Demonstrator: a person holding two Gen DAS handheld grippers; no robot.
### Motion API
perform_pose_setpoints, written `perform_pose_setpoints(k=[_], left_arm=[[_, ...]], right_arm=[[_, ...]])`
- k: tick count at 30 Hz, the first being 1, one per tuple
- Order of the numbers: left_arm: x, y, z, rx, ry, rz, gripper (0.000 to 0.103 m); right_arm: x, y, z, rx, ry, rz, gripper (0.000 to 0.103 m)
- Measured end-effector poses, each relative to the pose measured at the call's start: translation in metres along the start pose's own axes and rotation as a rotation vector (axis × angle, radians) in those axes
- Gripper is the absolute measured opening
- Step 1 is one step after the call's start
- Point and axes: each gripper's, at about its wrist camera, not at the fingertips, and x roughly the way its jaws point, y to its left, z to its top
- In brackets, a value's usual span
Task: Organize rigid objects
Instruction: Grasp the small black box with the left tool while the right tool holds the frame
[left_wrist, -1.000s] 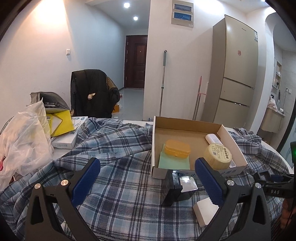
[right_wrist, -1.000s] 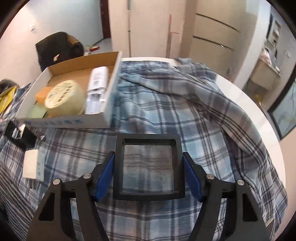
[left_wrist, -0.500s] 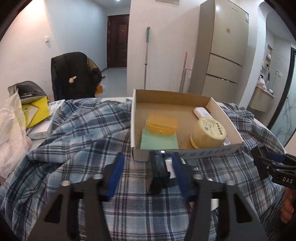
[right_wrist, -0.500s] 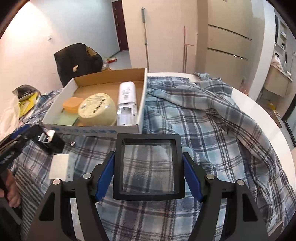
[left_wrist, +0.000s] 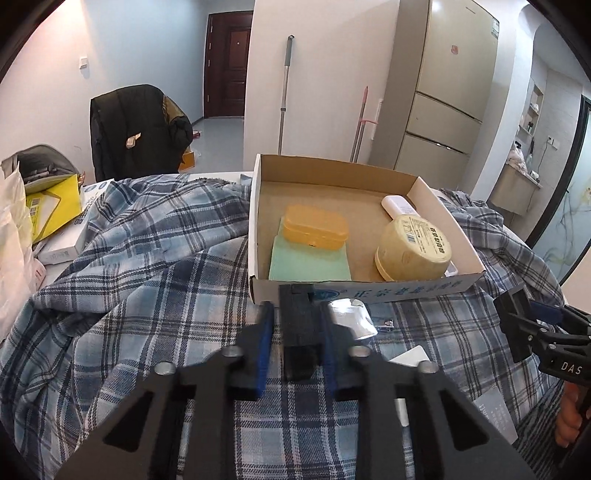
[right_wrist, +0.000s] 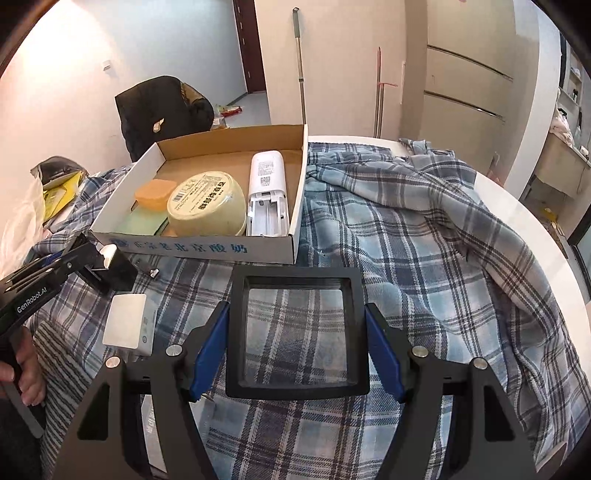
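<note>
Tongs grip two black pieces before the box

Left tongs (left_wrist: 295, 325) are closed narrow on a black block (left_wrist: 298, 325), held just near of the cardboard box (left_wrist: 354, 291). Right tongs (right_wrist: 297, 332) clamp a black square frame (right_wrist: 295, 328) by its sides, above the plaid cloth (right_wrist: 424, 258) covering the tabletop. Inside the box lie an orange case (left_wrist: 314, 228) on a green pad (left_wrist: 308, 262), a yellow round tub (left_wrist: 413, 249) and a white remote (right_wrist: 266, 195) along the right wall. A white card (right_wrist: 125, 326) lies on the cloth, near left of the frame.
</note>
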Motion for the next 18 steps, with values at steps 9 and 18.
perform_pose_setpoints(k=[9, 18], left_arm=[[-0.024, 0.015, 0.0, -0.073, -0.088, 0.012, 0.019], [-0.074, 0.006, 0.022, -0.045, -0.16, -0.014, 0.019]], right_arm=[[-0.001, -0.006, 0.002, 0.032, -0.01, -0.012, 0.069], [-0.032, -0.007, 0.015, 0.04, -0.073, -0.046, 0.069]])
